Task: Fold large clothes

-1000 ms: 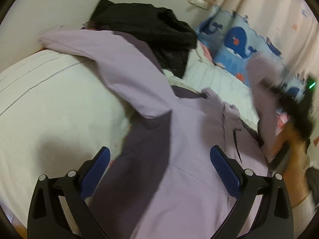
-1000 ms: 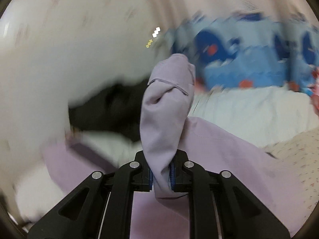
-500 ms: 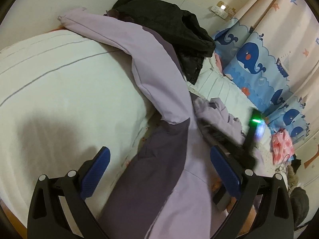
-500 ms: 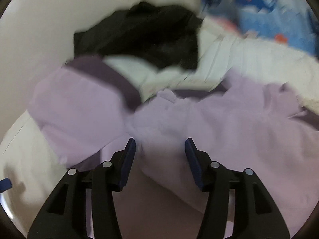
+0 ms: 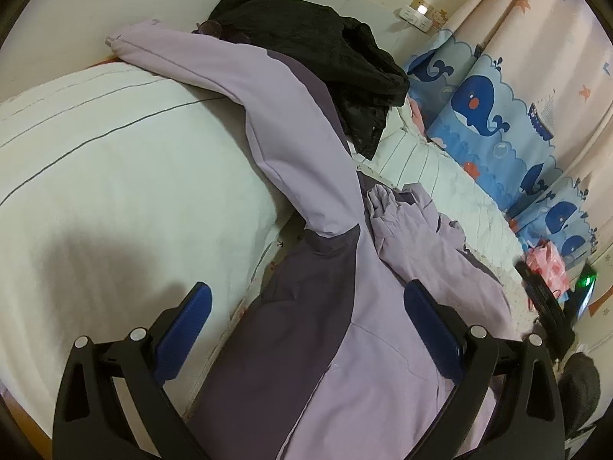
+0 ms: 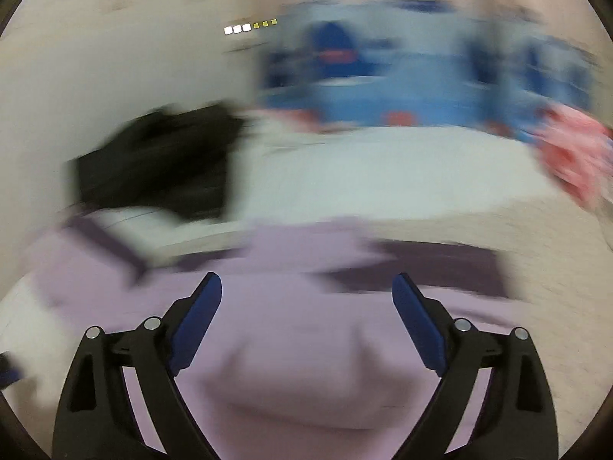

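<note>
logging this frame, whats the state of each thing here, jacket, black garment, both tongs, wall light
lilac jacket: spread on the bed, one sleeve stretched out over the white pillow, held by neither tongs
black garment: crumpled heap by the wall
left tongs: open, empty
right tongs: open, empty, view blurred
wall night light: lit

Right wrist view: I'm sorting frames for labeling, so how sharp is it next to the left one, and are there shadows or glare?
Right wrist view: heavy sideways motion blur smears the lilac jacket and whale curtain; only the right claw is crisp. Left wrist view: sharp, fisheye-bent, a soft shadow on the white duvet, a small bright wall light.
</note>
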A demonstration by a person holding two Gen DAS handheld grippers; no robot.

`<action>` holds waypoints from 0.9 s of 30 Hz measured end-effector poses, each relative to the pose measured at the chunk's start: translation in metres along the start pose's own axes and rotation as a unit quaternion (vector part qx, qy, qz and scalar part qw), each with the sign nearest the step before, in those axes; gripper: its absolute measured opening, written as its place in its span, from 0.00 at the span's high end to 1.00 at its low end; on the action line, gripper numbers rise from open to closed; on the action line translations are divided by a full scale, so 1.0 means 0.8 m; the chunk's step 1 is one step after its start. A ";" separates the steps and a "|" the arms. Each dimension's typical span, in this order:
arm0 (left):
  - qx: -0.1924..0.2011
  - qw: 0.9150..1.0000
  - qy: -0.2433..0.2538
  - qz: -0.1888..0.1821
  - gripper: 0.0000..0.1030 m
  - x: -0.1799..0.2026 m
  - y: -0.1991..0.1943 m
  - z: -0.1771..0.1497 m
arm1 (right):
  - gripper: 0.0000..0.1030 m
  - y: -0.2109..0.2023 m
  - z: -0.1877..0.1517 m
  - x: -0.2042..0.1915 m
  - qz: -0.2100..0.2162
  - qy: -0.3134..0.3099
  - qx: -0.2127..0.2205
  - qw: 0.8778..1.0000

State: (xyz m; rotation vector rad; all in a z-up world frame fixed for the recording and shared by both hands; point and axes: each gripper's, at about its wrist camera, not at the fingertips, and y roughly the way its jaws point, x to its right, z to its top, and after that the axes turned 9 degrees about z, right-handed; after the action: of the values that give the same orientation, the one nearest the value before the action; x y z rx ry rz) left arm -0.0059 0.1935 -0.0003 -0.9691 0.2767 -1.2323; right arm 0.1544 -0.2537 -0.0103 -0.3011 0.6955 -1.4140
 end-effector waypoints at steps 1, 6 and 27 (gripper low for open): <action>0.000 1.000 0.003 0.002 0.07 0.002 0.001 -0.001 | 0.15 0.007 -0.007 0.029 -0.022 0.023 -0.014 0.999; -0.007 1.000 0.017 0.006 0.07 0.016 0.013 -0.006 | 0.15 0.078 -0.068 0.075 -0.053 -0.027 -0.167 0.984; 0.083 0.986 -0.136 -0.042 0.07 -0.113 -0.018 0.102 | 0.07 -0.081 -0.131 -0.089 0.181 -0.066 -0.140 0.971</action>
State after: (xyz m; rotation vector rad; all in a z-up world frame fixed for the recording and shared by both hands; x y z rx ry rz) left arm 0.0059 0.3117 0.0305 -0.9982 -0.0815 -1.1633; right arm 0.0388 -0.1737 -0.0347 -0.4593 0.7966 -0.9394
